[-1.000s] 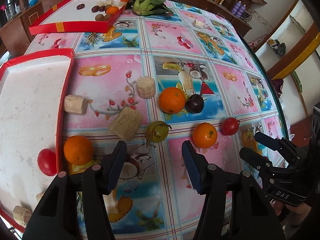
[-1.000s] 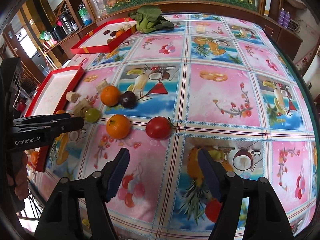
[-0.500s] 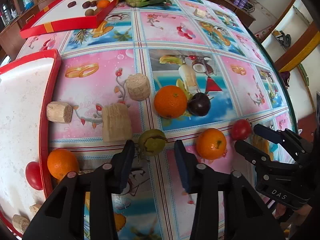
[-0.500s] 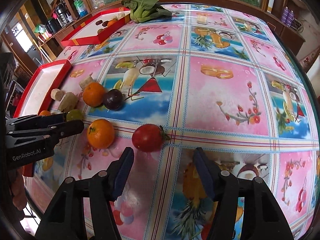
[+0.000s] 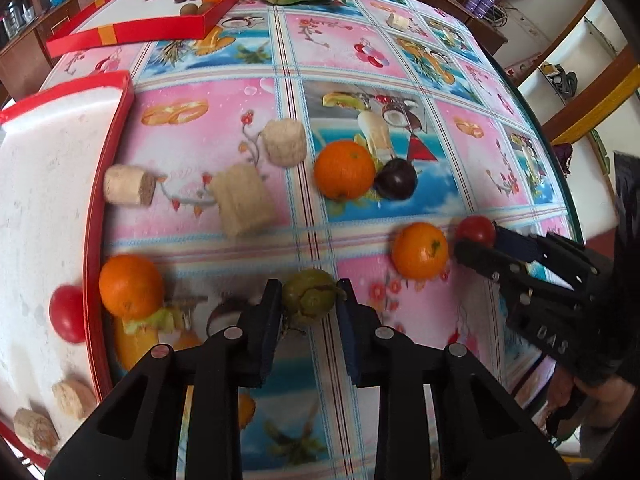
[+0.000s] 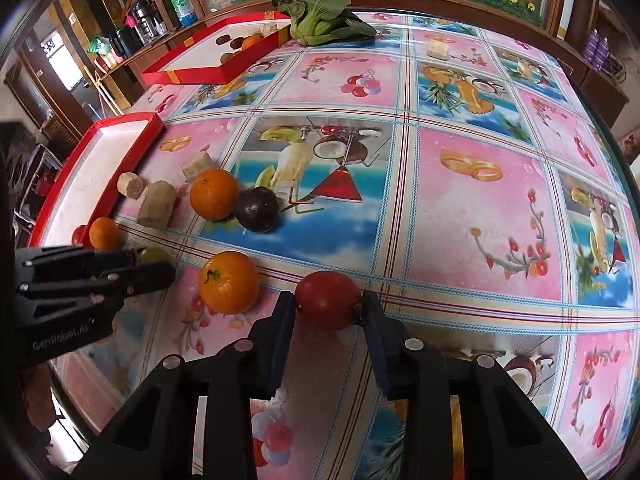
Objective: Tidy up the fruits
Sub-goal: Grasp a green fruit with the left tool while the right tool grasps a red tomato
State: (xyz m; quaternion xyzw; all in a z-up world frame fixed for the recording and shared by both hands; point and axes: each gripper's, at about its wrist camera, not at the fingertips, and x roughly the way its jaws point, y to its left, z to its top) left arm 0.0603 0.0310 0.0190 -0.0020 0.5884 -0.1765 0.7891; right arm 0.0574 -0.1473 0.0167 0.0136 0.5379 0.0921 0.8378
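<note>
While both hand-held tools point steeply down at a worktop (image 6: 472, 184) covered in a bright fruit-print cloth, each has just been closing on a piece of fruit. The left gripper (image 5: 310, 304) has its jaws clamped on a small green fruit (image 5: 309, 295), which sits on the cloth at six o'clock in the left wrist view. The right gripper (image 6: 326, 312) has its jaws pressed against both sides of a red tomato (image 6: 327, 299), low and central in the right wrist view. An orange (image 6: 229, 287) lies just beside the tomato at nine o'clock; another orange (image 6: 213, 193) touches a dark plum (image 6: 256, 209) toward eleven o'clock. A red-rimmed tray (image 5: 90, 216) lies at nine o'clock in the left view, with a tomato inside it and an orange against its rim. A second red tray (image 6: 200, 74) holding several fruits sits far off at eleven o'clock, near a leafy green vegetable (image 6: 320, 12). Both gripped fruits look light and round. The tomato is probably soft, thin-skinned and smooth, so it should be held gently across its widest part. The green fruit seems firmer, though its wrinkled stem end may sit unevenly; holding it at its middle seems safest.
</note>
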